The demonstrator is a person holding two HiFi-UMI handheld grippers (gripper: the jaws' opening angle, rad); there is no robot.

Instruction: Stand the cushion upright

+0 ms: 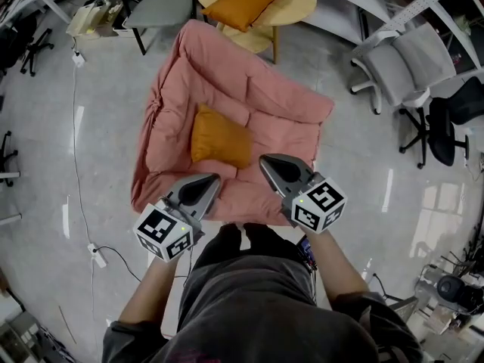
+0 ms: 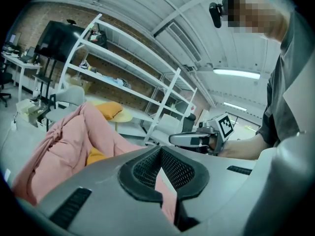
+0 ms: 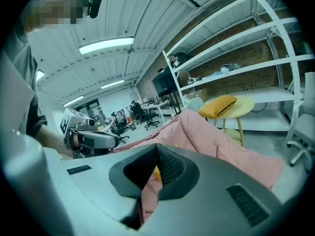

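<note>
Orange square fabric cushion [image 1: 219, 136] propped on edge against the raised back of the pink quilted floor lounger [image 1: 287, 104]. Left gripper [image 1: 203, 186] and right gripper [image 1: 272, 166], both closed and empty, hang over the lounger's near edge, apart from the cushion. Judged step: cushion apparently stood, grippers clear; next, check that it holds, re-gripping its top edge if it slumps

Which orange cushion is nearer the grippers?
The cushion lying on the pink seat. The other cushion rests on the round table beyond the seat, farther off.
</note>
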